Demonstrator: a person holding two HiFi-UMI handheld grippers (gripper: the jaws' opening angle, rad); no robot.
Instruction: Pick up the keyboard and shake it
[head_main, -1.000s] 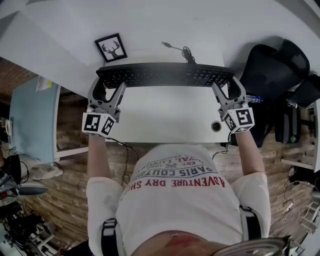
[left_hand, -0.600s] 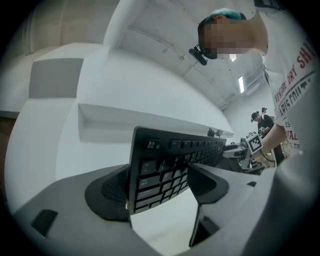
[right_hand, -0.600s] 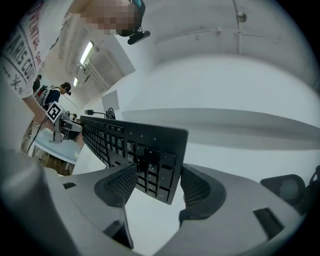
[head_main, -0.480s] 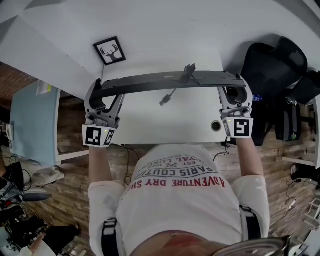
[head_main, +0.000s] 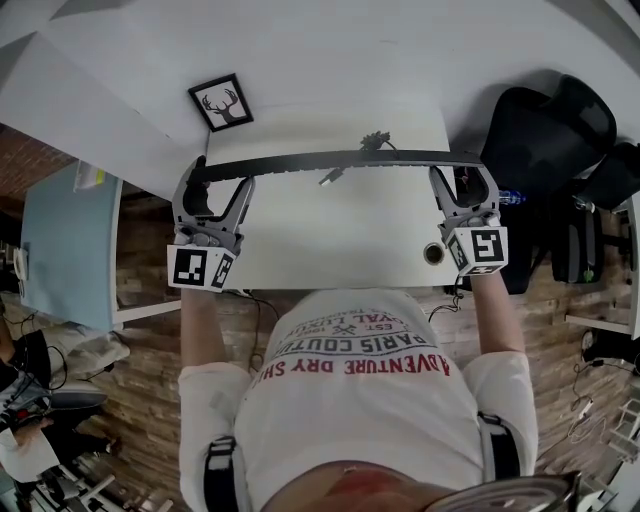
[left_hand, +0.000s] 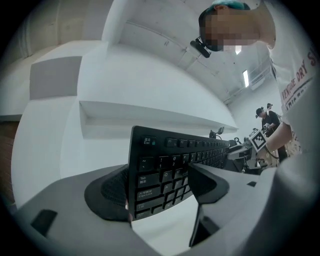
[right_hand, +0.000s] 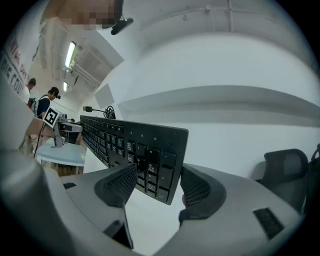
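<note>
A small black-framed picture of deer antlers (head_main: 221, 98) is lying at the far left corner of the white rectangular desk (head_main: 330, 235). Just nearer, the left gripper (head_main: 215, 179) is clamping its jaws on the left end of the long black computer keyboard (head_main: 330, 160), one pad lying on the keys beside the Esc corner and the other behind the board. The keyboard is hanging in the air over the desk's far edge, tipped almost on edge, its keys facing the person. Its thin black cable (head_main: 375, 141) is dangling from the middle, the plug hanging loose. The right gripper (head_main: 463, 185) is gripping the keyboard's right end in the same way. A round hole (head_main: 433, 253) is showing near the desk's right edge, and a black office chair (head_main: 545, 130) is standing past it.
</note>
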